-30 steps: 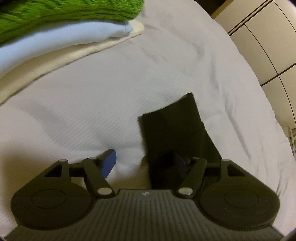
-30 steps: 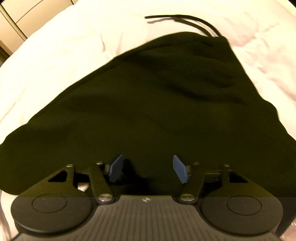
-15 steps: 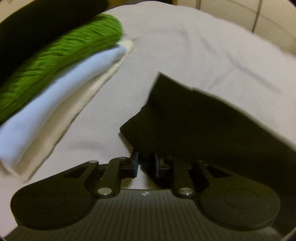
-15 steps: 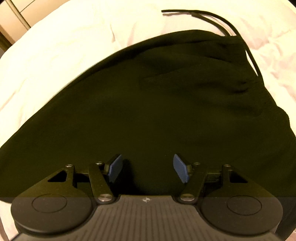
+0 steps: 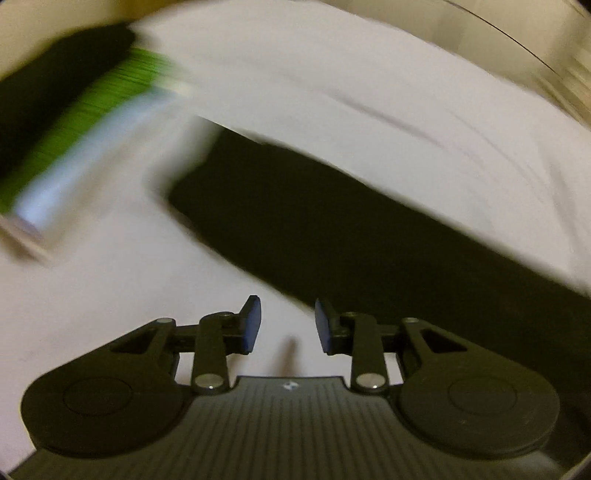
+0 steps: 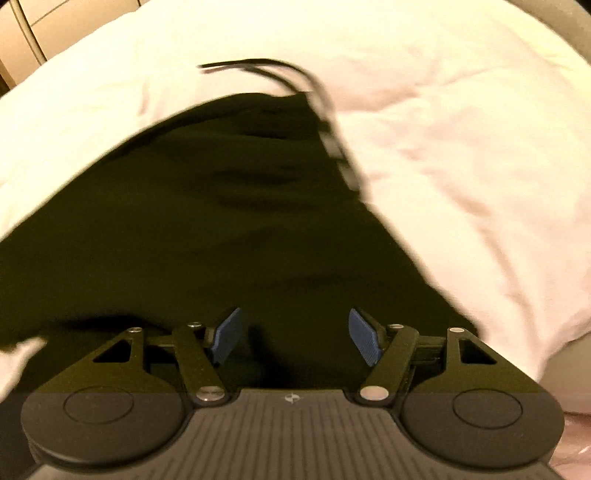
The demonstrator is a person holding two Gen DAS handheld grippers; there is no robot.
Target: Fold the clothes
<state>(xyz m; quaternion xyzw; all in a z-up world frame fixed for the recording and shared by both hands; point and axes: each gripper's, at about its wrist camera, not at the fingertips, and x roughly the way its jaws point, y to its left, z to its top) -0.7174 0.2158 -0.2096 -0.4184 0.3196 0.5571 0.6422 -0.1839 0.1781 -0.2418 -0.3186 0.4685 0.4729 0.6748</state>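
Observation:
Black trousers lie on the white bed. In the left wrist view one black leg (image 5: 332, 221) stretches from the middle to the right edge. My left gripper (image 5: 287, 325) is open and empty over bare sheet, just short of the leg's near edge. In the right wrist view the wide waist part (image 6: 184, 229) fills the left and middle, with a black drawstring (image 6: 295, 74) trailing off its far end. My right gripper (image 6: 295, 332) is open and empty just above the black cloth.
A stack of folded clothes (image 5: 74, 122), black, green, pale blue and cream, lies at the upper left in the left wrist view, blurred. The white sheet (image 5: 369, 92) lies around it. Cupboard doors (image 6: 22, 33) stand beyond the bed's far left.
My left gripper shut on the leg's end half a second ago and has since opened and let it go, swinging left. The right gripper stayed open and shifted, the view is blurred.

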